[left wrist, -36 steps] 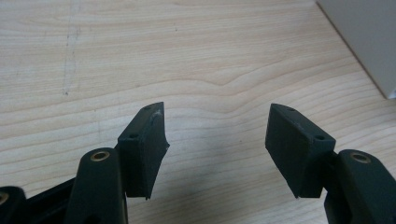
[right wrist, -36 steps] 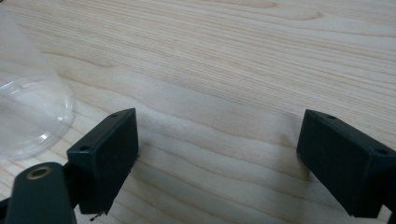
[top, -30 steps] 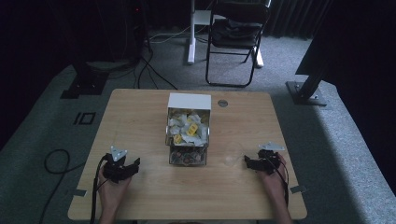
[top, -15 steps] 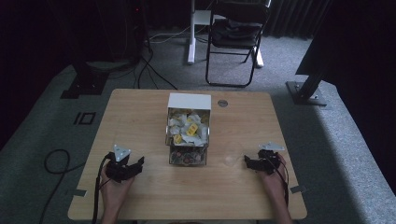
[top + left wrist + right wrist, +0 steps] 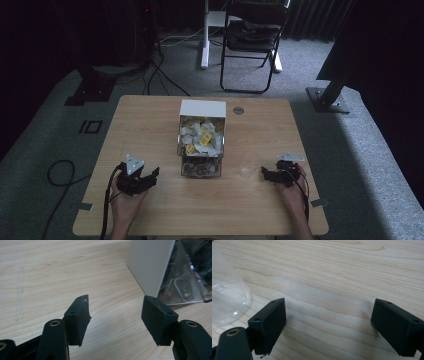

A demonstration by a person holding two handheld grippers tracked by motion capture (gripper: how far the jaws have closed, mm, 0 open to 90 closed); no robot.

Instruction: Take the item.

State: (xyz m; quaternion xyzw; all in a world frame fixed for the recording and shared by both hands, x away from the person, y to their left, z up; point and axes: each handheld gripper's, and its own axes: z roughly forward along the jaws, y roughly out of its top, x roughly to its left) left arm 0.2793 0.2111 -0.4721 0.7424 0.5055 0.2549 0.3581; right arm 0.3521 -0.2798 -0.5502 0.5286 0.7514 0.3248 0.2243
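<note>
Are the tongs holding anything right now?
No. The left tongs and the right tongs are both open, with just bare table between their jaws. The clear cup sits beside the right tongs, untouched.

Clear plastic cup [image 5: 248,165]: empty, see-through, near table's right front area, just right of dispenser. White-topped clear dispenser box [image 5: 201,137]: upright at table centre, holding white and yellow packets.
</note>
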